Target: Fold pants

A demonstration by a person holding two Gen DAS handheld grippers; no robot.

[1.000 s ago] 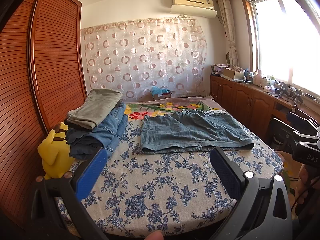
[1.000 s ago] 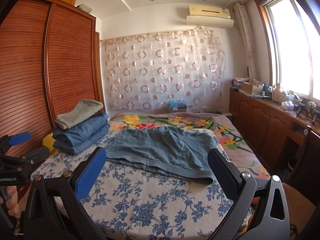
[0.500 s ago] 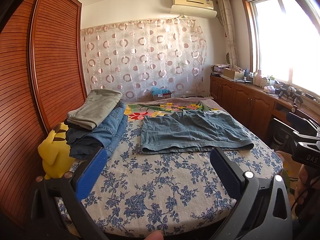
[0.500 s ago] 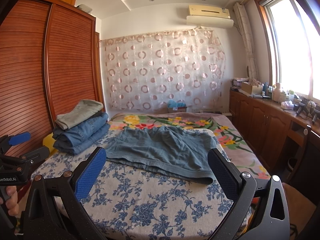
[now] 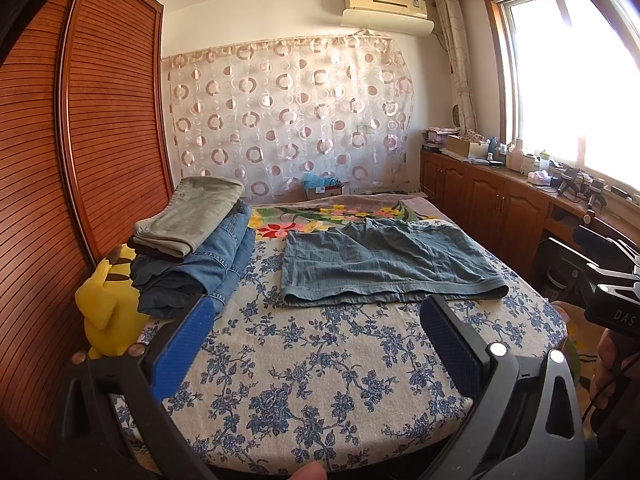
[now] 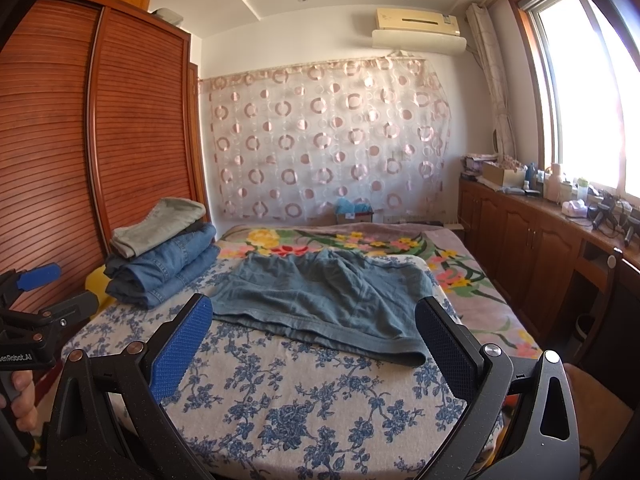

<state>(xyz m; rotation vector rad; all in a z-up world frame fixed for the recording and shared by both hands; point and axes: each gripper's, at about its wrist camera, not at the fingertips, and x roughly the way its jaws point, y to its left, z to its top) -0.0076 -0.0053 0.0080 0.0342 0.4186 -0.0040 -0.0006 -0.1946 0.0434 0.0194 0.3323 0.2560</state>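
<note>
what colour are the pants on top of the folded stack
Grey-green, the top pants lying over blue denim ones; clearest in the left wrist view.

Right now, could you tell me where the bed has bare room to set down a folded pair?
The blue-flowered bedspread is bare between the spread-out blue-grey pants and the near edge. The left side is crowded by the folded clothes stack and the yellow plush toy.

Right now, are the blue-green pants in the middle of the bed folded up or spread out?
Spread out. The blue-green pants lie flat and wide on the bed, unlike the folded stack beside them. No gripper touches them.
</note>
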